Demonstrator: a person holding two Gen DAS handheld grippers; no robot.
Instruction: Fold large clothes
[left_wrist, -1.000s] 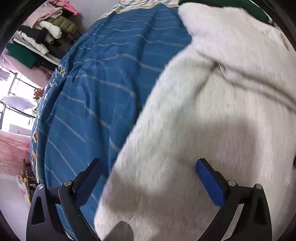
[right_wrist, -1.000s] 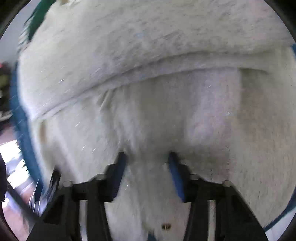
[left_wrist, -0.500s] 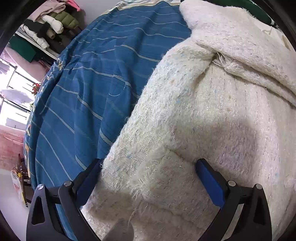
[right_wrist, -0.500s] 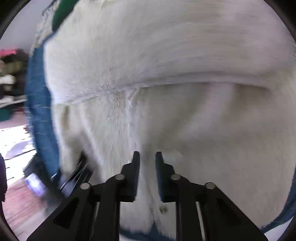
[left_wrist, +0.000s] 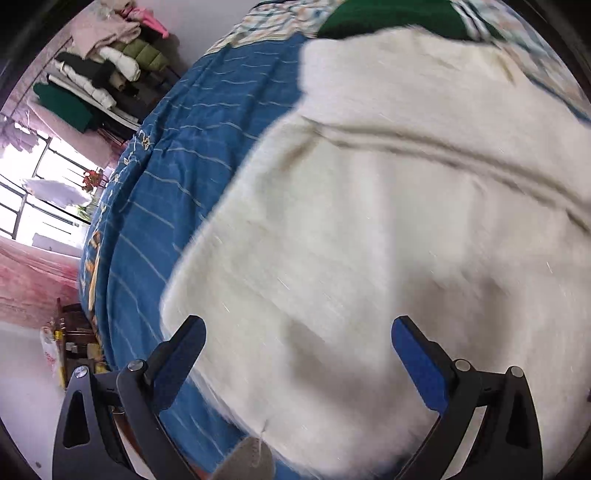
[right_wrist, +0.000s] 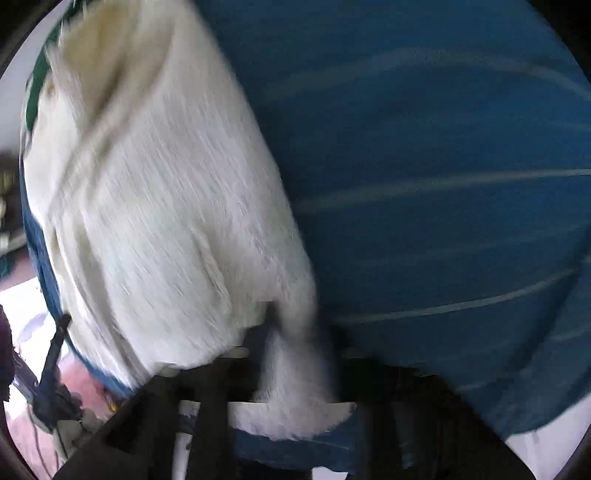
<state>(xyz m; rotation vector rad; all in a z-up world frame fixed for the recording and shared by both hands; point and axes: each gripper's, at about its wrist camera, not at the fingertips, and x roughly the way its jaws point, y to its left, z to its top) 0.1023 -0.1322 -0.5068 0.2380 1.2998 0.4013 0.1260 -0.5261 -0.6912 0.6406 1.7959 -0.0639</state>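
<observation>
Right claw (right_wrist: 295, 354) has dragged white coat (right_wrist: 155, 206) across blue bedspread (right_wrist: 443, 184).

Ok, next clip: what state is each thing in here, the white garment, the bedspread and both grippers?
White garment: partly folded on the bed, one edge pinched.
Blue striped bedspread: spread flat under the garment.
Left gripper: open, over the garment, holding nothing.
Right gripper: shut on the garment's edge.
</observation>
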